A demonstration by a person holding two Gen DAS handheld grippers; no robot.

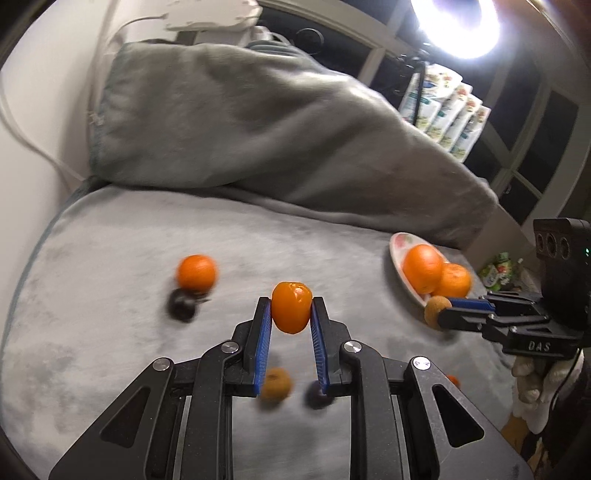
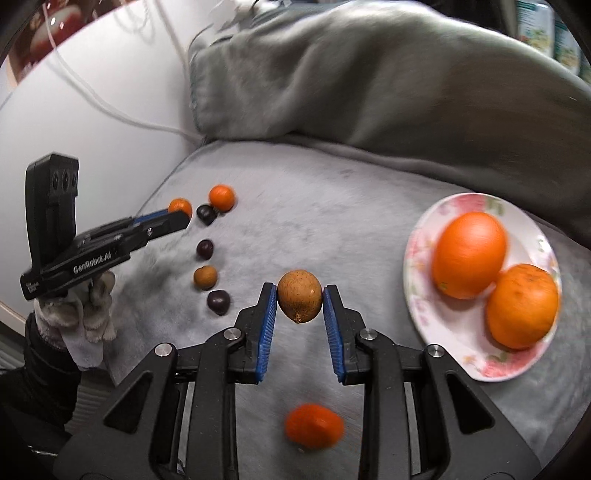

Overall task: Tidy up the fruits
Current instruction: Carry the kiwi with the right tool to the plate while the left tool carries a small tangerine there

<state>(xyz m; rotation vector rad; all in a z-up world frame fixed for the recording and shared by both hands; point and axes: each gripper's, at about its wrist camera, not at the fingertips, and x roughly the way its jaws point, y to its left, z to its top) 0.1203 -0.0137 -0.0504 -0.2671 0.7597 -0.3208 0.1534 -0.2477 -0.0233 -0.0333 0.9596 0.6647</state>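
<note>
The left gripper (image 1: 291, 314) is clamped on a small orange fruit, a kumquat (image 1: 291, 307), held between its blue pads (image 1: 263, 343) above a grey blanket (image 1: 110, 266) spread over a soft surface that may be a bed or sofa. The right gripper (image 2: 300, 302) is clamped on a brown, speckled, egg-shaped fruit, a longan (image 2: 299, 301), held just left of a flowered plate (image 2: 417, 251). Two oranges (image 2: 468, 254) lie touching each other on the plate, which rests on the blanket at the right; its near rim is partly hidden by the right gripper's frame. Loose fruit lies on the blanket to the left: a tangerine (image 2: 222, 196), three dark round fruits (image 2: 205, 248) too blurred to name, and a second brown fruit (image 2: 205, 277) between two of them. Another orange fruit (image 2: 313, 425) lies blurred below the right gripper, partly framed by its arms. In the left wrist view, two fruits under the gripper are smeared and partly covered by its fingers. A bunched grey pillow (image 1: 258, 129) lies behind the fruit. A bright lamp (image 1: 456, 26) washes out the upper right, and packages (image 1: 447, 110) stand on dark shelves beneath it, their print unreadable. A gloved hand (image 2: 79, 314) holds the left gripper's handle; the arm is cut off at the edge.
</note>
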